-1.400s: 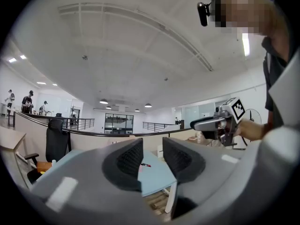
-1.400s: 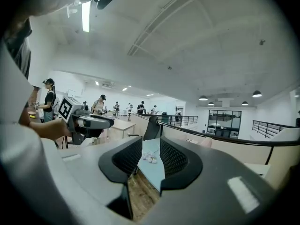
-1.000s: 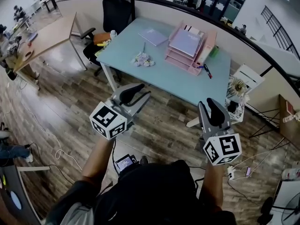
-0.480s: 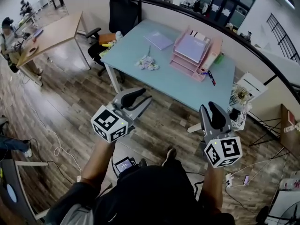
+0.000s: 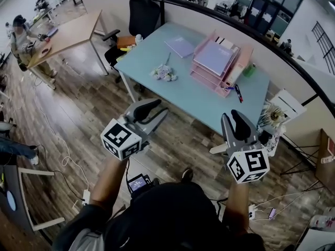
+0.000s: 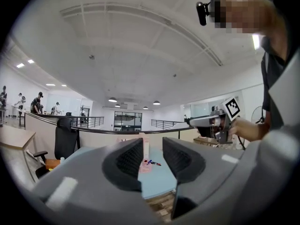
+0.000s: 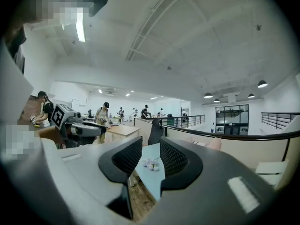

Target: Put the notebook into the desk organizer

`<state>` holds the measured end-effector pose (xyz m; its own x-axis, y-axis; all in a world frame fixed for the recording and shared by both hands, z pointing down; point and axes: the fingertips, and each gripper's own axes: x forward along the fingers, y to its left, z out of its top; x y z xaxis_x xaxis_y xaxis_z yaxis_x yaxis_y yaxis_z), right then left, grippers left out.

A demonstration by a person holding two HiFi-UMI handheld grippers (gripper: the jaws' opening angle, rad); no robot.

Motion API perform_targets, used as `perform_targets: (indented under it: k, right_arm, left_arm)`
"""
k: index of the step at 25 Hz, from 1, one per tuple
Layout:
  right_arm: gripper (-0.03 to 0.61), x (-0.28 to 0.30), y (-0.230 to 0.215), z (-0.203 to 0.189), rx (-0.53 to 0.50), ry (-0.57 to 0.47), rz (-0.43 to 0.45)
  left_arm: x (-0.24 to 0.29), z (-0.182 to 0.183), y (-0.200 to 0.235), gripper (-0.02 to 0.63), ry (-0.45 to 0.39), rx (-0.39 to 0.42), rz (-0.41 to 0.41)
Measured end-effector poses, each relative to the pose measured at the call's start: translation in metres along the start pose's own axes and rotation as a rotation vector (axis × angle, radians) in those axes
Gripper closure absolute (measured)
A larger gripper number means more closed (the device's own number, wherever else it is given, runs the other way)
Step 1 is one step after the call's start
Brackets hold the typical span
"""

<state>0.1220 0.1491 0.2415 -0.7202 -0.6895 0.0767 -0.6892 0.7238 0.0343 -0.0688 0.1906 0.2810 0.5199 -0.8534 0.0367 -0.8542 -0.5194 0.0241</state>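
A pale lilac notebook (image 5: 180,46) lies flat at the far side of the light-blue desk (image 5: 172,88), left of the pink tiered desk organizer (image 5: 213,61). Both grippers hang in the air over the wooden floor, well short of the desk. My left gripper (image 5: 155,109) points toward the desk's near edge, its jaws apart with nothing between them. My right gripper (image 5: 234,121) is to the right, jaws also apart and empty. In the left gripper view the organizer (image 6: 143,158) shows small between the pads; in the right gripper view the flowers (image 7: 151,164) do.
A small bunch of flowers (image 5: 164,73) lies on the desk's left middle, pens (image 5: 237,92) and a green cup (image 5: 249,69) beside the organizer. A black office chair (image 5: 140,15) stands behind the desk, a white stand (image 5: 275,114) at its right. People sit at a wooden table (image 5: 63,31) at far left.
The head view has shifted, so the desk sits a little farther right and lower in the picture. Both grippers keep their pose and jaw gap.
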Motion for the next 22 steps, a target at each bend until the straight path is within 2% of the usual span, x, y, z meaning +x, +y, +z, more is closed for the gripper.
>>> perform_targets:
  k: [6,14,22]
  right_arm:
    - [0.477,0.017,-0.049,-0.002,-0.012,0.012,0.082]
    - [0.477,0.040,-0.088,0.003,-0.016,-0.006,0.164]
    - [0.477,0.056,-0.116,-0.004,0.009,-0.003,0.174]
  left_arm:
    - [0.038,-0.001,-0.012,0.440,0.001,0.001,0.074]
    - [0.074,0.005,-0.007,0.440,0.012,0.018,0.155]
    - [0.102,0.004,0.002,0.440,0.033,0.019,0.178]
